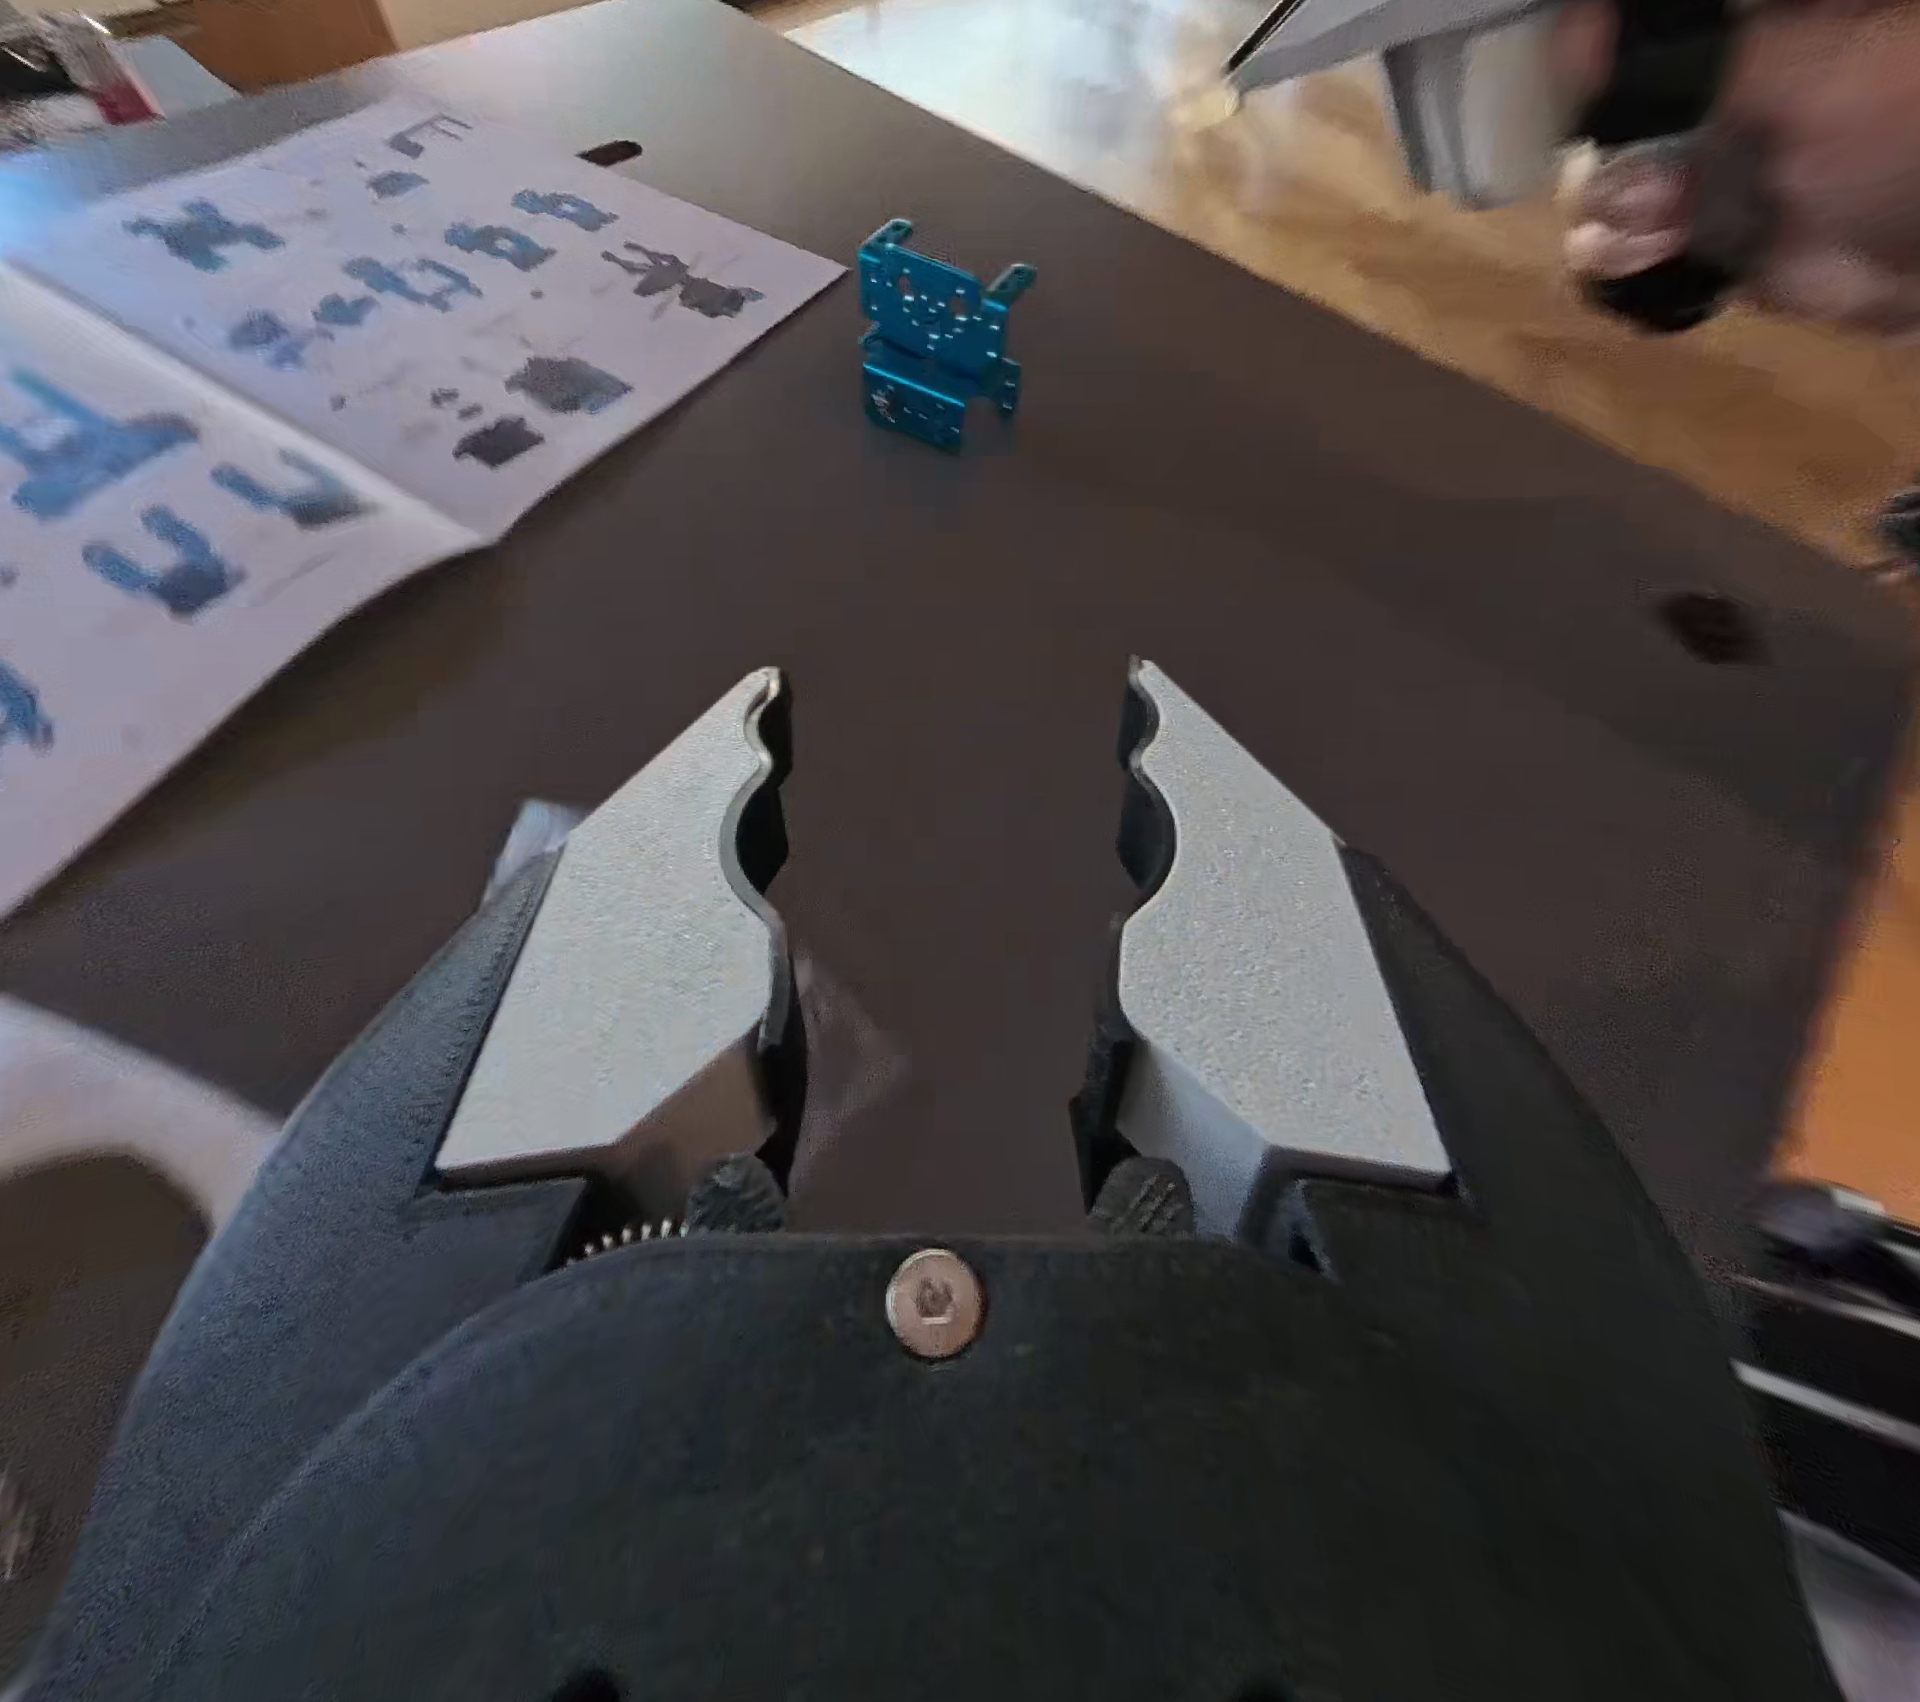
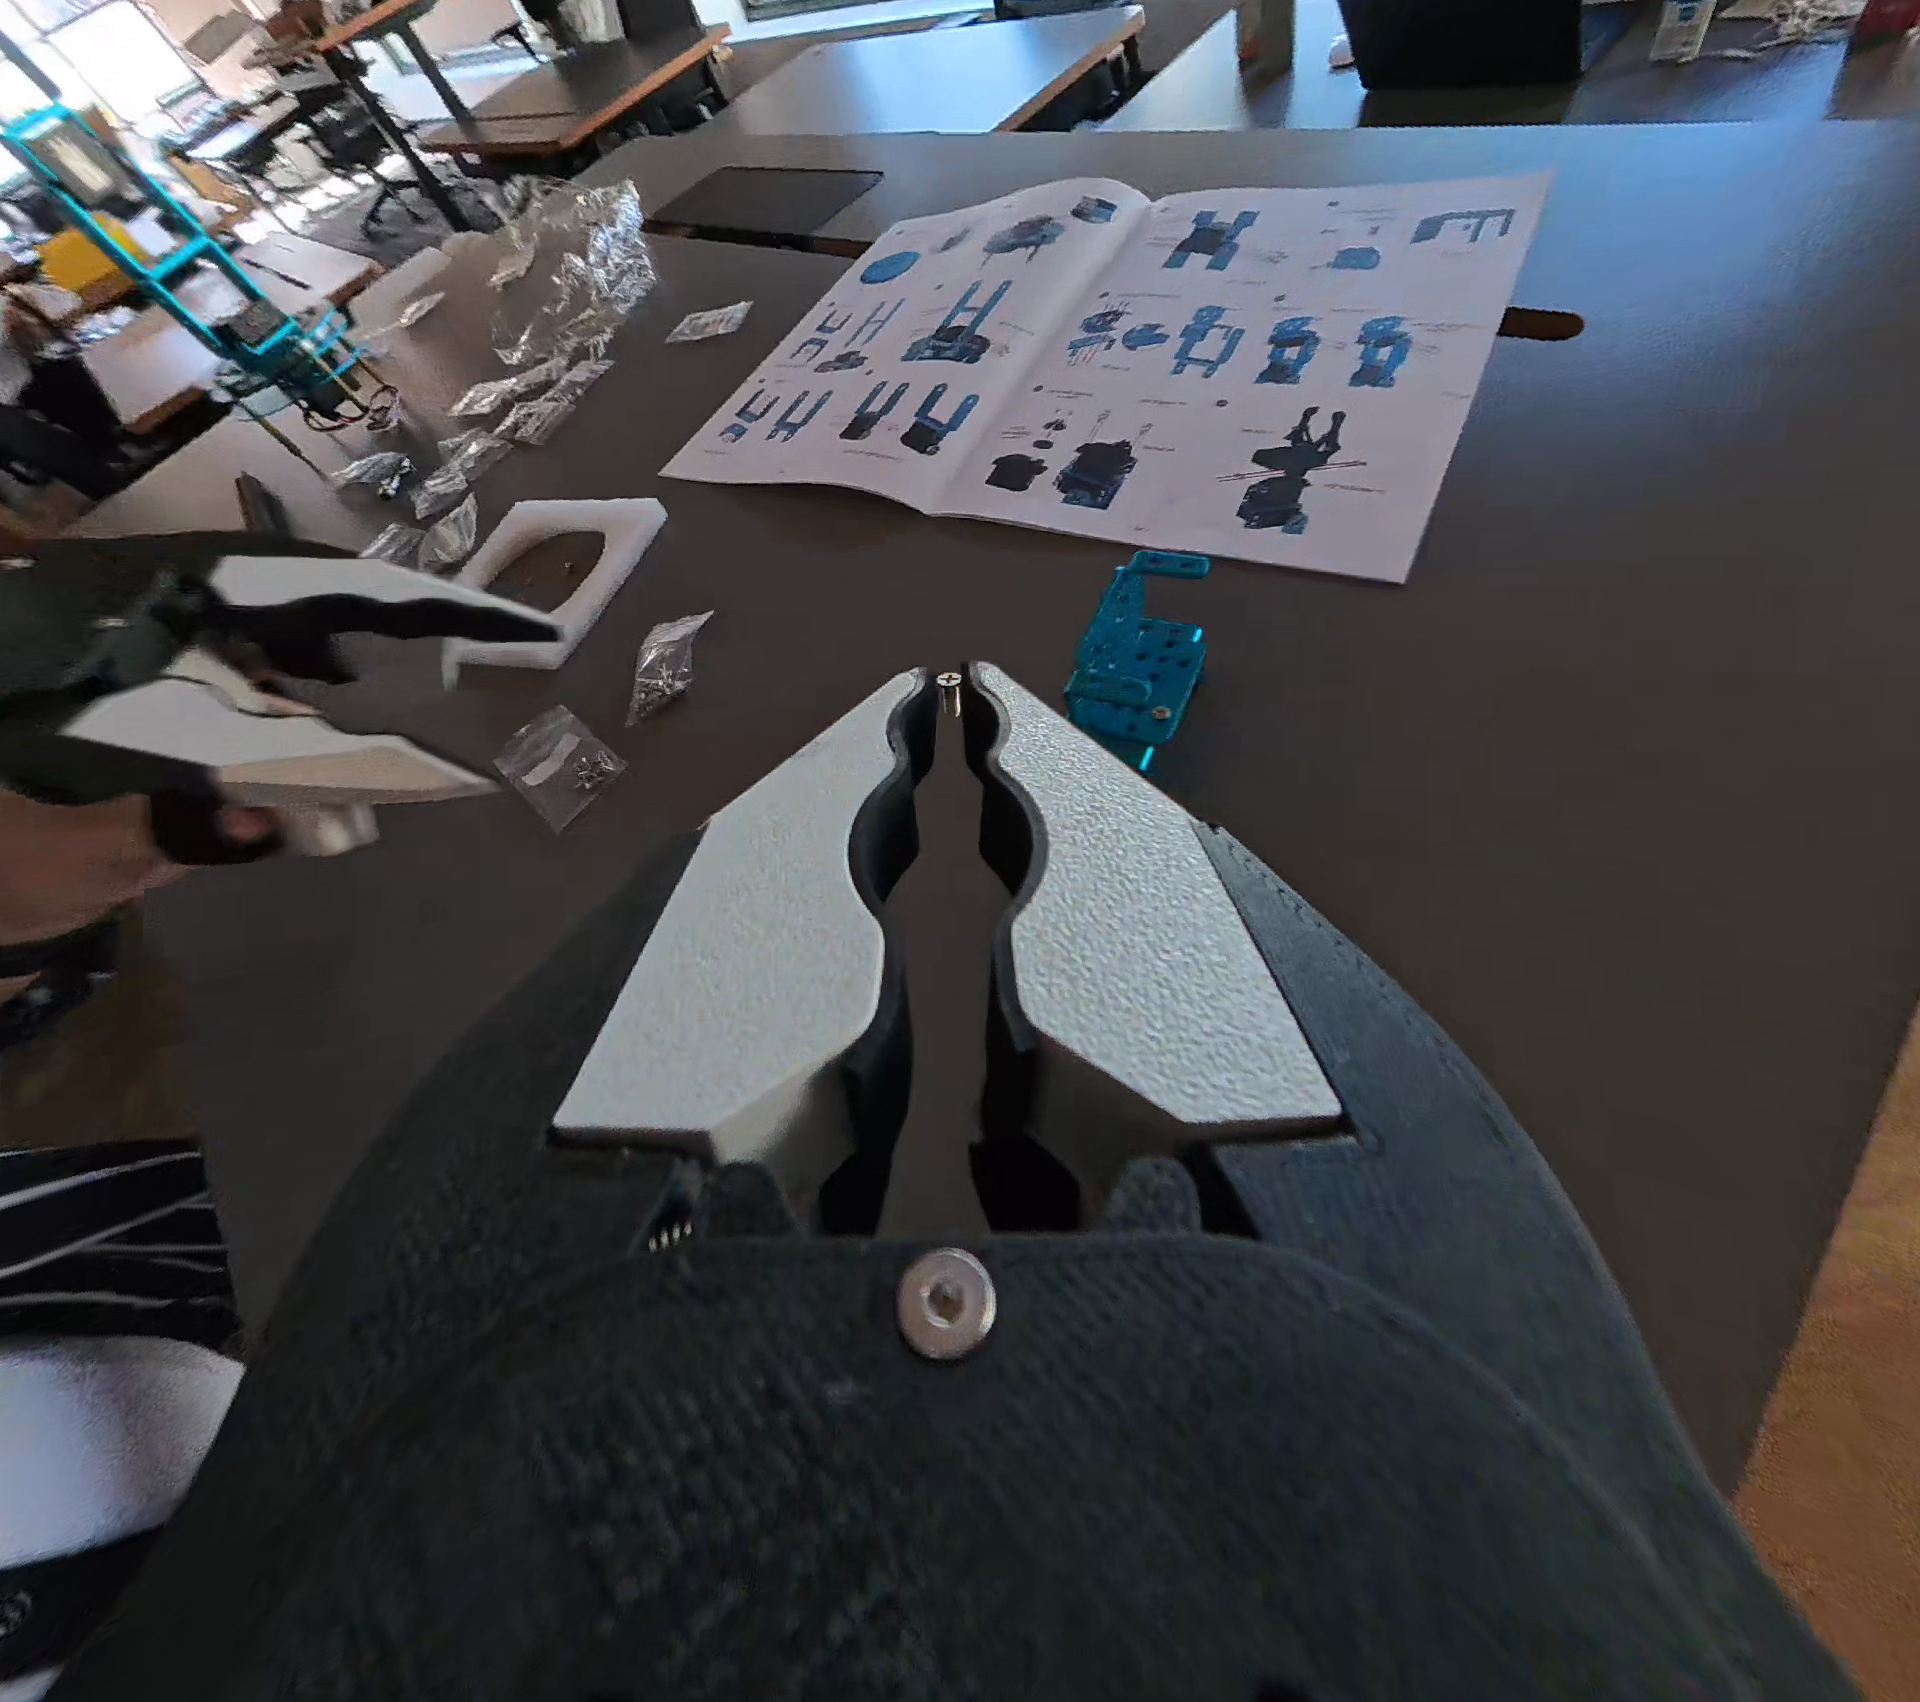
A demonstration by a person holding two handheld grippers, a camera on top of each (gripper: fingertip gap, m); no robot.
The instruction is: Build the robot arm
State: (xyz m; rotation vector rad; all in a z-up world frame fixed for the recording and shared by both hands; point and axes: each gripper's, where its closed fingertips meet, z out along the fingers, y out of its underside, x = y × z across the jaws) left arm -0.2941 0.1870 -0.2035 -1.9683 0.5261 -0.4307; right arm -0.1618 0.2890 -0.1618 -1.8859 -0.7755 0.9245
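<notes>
A small blue metal bracket assembly [image 1: 940, 343] stands on the dark table [image 1: 1247, 613]; it also shows in the right wrist view [image 2: 1138, 665]. My left gripper [image 1: 954, 676] is open and empty, above the table some way short of the bracket. My right gripper [image 2: 948, 678] is shut on a small silver screw [image 2: 948, 692], pinched at the fingertips, just left of the bracket. The right gripper shows blurred at the upper right of the left wrist view [image 1: 1236, 63]. The left gripper shows at the left of the right wrist view [image 2: 520, 707].
An open instruction booklet [image 2: 1122, 364] lies beyond the bracket. Small clear bags of hardware [image 2: 561, 759], a white foam frame [image 2: 582, 572] and crumpled plastic wrap [image 2: 582, 270] lie to the left. A laptop [image 2: 1455, 21] and seated people are at the far tables.
</notes>
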